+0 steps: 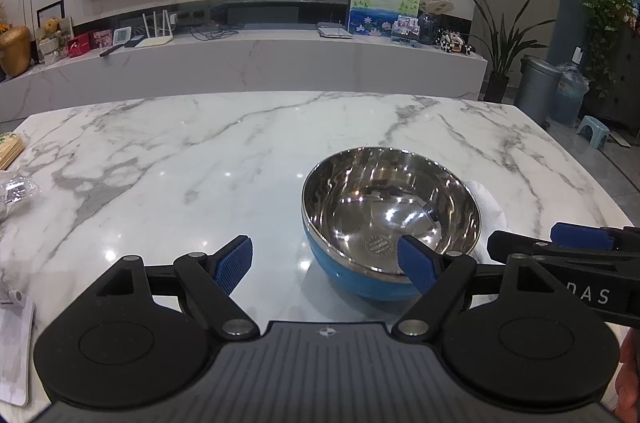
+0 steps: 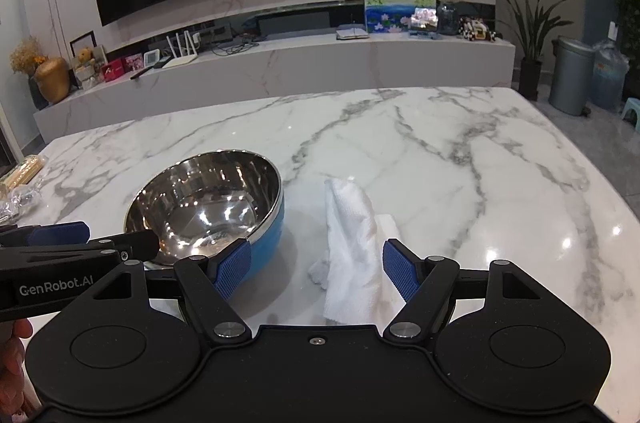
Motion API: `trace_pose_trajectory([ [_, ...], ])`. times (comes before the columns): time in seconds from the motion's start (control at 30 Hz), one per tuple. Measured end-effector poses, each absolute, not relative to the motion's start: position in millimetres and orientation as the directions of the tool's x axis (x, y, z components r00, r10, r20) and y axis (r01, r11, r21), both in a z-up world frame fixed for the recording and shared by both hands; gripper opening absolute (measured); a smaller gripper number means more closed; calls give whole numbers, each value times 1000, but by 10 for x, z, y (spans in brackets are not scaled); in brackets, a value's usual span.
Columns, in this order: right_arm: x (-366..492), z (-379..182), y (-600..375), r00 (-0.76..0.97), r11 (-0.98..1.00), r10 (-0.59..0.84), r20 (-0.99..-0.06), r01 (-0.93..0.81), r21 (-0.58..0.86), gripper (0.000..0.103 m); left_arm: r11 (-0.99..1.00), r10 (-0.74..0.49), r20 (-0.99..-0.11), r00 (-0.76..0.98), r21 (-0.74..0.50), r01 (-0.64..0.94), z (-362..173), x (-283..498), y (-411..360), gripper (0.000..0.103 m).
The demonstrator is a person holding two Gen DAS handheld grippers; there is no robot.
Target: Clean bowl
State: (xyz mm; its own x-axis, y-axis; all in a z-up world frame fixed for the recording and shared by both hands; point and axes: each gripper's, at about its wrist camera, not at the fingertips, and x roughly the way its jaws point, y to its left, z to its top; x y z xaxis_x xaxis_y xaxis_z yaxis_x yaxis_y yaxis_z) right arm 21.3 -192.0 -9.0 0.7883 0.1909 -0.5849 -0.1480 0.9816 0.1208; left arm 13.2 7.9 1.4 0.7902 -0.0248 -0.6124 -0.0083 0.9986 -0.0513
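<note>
1. Bowl (image 1: 390, 211): steel inside, blue outside, sitting on the marble table (image 1: 200, 151) with its mouth facing up and tipping slightly away from the white cloth. Being round, it is showing no long axis.
2. Cloth (image 2: 352, 243): white, crumpled, lying on the table just beside the bowl on its right. Its long axis is running from the near edge of the table toward the far edge.
3. Left gripper (image 1: 326, 263): hanging low over the near side of the table, jaws standing wide apart and holding nothing. Its right pad (image 1: 416, 265) is showing in front of the bowl's near rim; whether it is touching cannot be told.
4. Right gripper (image 2: 316, 269): jaws standing wide apart, the cloth's near end lying between them, the pads not pressing on it. Its left pad is sitting in front of the bowl's blue wall.
5. Bundle of wooden sticks (image 1: 10, 149): lying at the table's far left edge.
</note>
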Motion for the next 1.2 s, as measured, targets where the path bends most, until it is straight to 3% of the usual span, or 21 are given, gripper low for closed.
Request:
trace_pose_trajectory([
  [0.5, 384, -142, -2011, 782, 984, 175, -598, -113, 141, 71, 998, -57, -606, 793, -34, 45, 401, 684, 89, 79],
  [0.83, 453, -167, -2047, 766, 990, 143, -627, -98, 105, 70, 996, -88, -696, 713, -85, 39, 158, 883, 282, 74],
  [1.03, 589, -181, -2063, 722, 987, 159, -674, -133, 91, 56, 991, -124, -730, 672, -126, 47, 102, 889, 389, 74],
  [1.2, 660, -197, -2042, 687, 984, 152, -711, -171, 45, 51, 991, -130, -747, 652, -106, 76, 52, 907, 323, 71],
])
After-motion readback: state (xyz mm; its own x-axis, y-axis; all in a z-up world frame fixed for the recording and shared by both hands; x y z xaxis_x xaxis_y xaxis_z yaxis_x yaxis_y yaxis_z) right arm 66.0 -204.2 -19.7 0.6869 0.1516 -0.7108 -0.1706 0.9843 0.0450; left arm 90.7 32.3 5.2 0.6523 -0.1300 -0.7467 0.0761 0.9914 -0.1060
